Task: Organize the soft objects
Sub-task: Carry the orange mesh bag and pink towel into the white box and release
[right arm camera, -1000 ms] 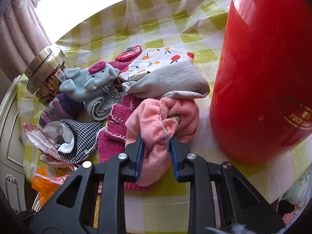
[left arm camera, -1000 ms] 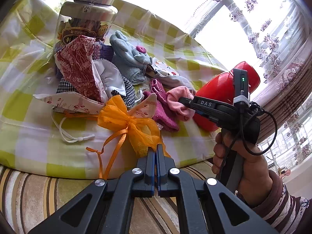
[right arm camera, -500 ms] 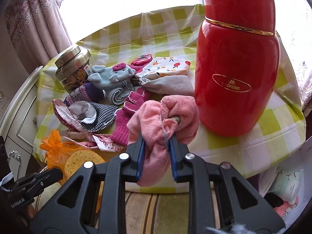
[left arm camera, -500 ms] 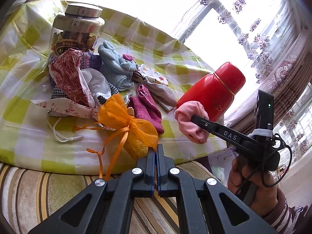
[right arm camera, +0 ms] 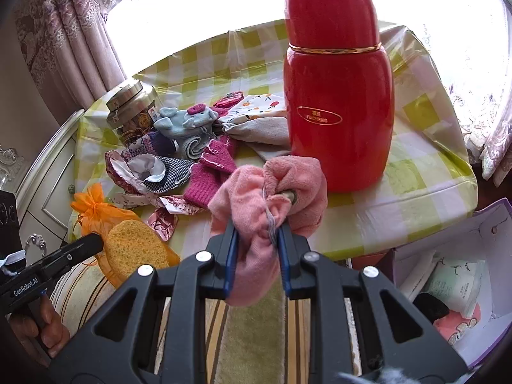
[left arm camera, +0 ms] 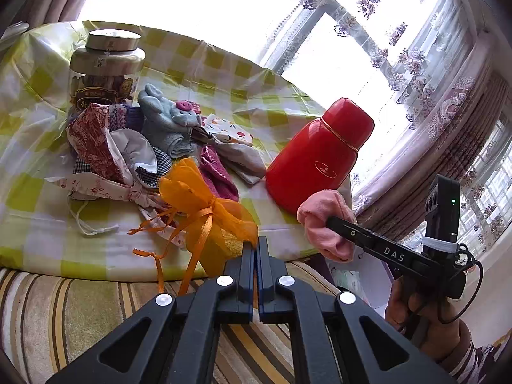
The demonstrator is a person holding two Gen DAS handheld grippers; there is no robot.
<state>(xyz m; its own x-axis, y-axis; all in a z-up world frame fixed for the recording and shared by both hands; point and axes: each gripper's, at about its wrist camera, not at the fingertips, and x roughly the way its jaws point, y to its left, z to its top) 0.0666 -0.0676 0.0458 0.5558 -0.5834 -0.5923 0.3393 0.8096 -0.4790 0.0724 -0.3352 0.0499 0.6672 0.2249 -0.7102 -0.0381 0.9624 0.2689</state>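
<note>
My right gripper [right arm camera: 257, 236] is shut on a pink cloth [right arm camera: 268, 192] and holds it in the air off the table's front edge; the cloth also shows in the left wrist view [left arm camera: 323, 220]. My left gripper [left arm camera: 255, 244] is shut on the edge of an orange organza bag [left arm camera: 204, 208] that holds a yellow sponge [right arm camera: 134, 249], at the table's near edge. A pile of soft things lies on the table: magenta knit gloves [right arm camera: 211, 172], a blue plush elephant [right arm camera: 188, 121], printed cloth pouches [left arm camera: 96, 147].
A red thermos [right arm camera: 336, 102] stands on the checked tablecloth [right arm camera: 416, 172]. A jar with a metal lid [left arm camera: 102, 73] stands behind the pile. An open white box [right arm camera: 454, 281] with items sits on the floor at right. A striped sofa [left arm camera: 80, 313] lies below.
My right gripper has pulled the pink cloth back off the table, away from the pile. My left gripper has drawn back a little with the orange bag.
</note>
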